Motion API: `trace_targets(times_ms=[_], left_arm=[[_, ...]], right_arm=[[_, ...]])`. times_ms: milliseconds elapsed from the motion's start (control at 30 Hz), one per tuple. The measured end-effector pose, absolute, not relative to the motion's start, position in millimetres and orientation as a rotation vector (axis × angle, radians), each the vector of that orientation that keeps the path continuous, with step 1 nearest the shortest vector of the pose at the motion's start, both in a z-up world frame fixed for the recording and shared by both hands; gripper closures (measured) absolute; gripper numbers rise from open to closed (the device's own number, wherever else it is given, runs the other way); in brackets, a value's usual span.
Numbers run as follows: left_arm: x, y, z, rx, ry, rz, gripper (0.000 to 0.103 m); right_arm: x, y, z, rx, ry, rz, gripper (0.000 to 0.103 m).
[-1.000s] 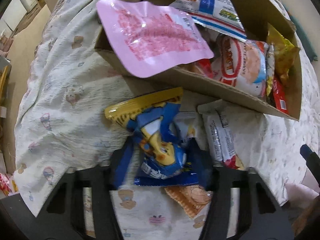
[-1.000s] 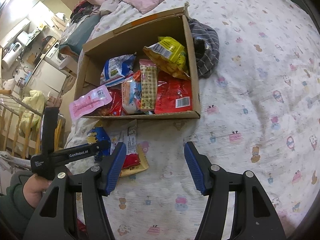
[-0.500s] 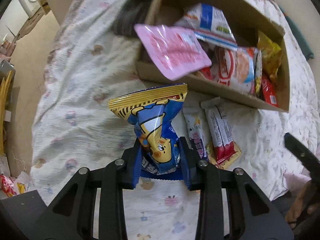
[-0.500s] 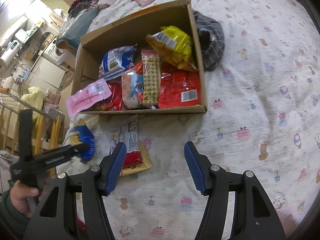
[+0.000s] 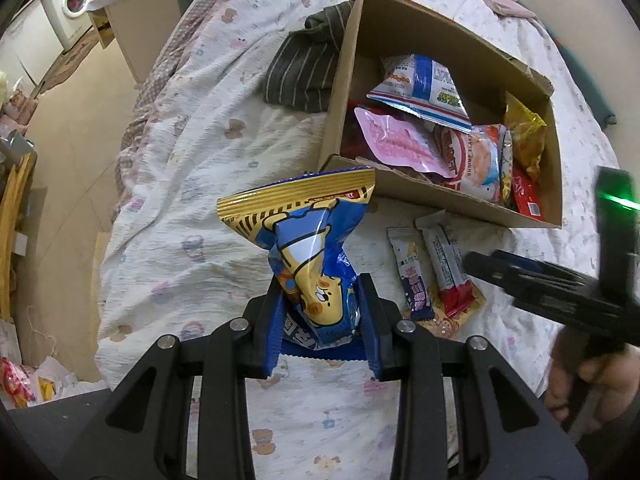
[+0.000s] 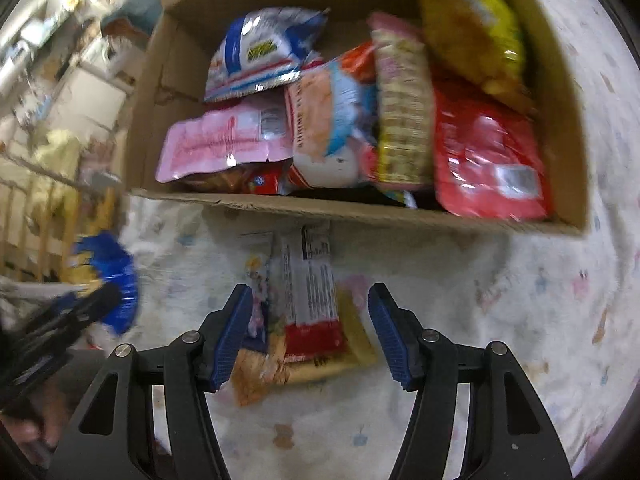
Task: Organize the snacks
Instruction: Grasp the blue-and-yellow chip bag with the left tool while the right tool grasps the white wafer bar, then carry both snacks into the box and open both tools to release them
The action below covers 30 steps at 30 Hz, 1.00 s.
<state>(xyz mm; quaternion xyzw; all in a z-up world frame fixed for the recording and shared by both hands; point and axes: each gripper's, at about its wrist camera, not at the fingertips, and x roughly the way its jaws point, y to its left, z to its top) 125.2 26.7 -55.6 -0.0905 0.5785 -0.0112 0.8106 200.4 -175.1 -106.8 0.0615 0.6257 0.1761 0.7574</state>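
The whole right wrist view is smeared, so the words on the packets in the brown cardboard box (image 6: pixel 360 210) cannot be read. The left claw (image 5: pixel 322 314) hides the bottom of the blue and yellow snack bag (image 5: pixel 310 248). The flat orange biscuit packet (image 5: pixel 452 318) lies mostly under two thin stick packets (image 5: pixel 428 268).

Warm, dim indoor light with strong fisheye curvature and dark corners; the left wrist view is sharp, the right wrist view smeared by motion blur, glare on the glossy red foil snack packet (image 6: pixel 490 160).
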Motion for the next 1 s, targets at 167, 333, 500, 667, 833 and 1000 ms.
trace_targets(times_ms=[167, 333, 500, 667, 833, 1000], left_arm=[[123, 28, -53, -0.174, 1.236, -0.018, 0.073], [124, 24, -54, -0.168, 1.244, -0.029, 0.073], [127, 20, -56, -0.163, 1.246, -0.030, 0.073], [129, 16, -58, -0.148, 1.246, -0.022, 0.073], [129, 11, -63, -0.124, 1.255, -0.006, 0.073], [131, 10, -68, -0.105, 1.263, 0.017, 0.073]], right_arm=[[206, -154, -121, 0.033, 1.389, 0.375, 0.041], [207, -139, -134, -0.045, 1.409, 0.376, 0.045], [206, -143, -139, -0.079, 1.406, 0.371, 0.070], [198, -153, -123, -0.053, 1.375, 0.412, 0.070], [190, -165, -112, -0.025, 1.361, 0.434, 0.070], [179, -186, -105, -0.013, 1.359, 0.446, 0.070]])
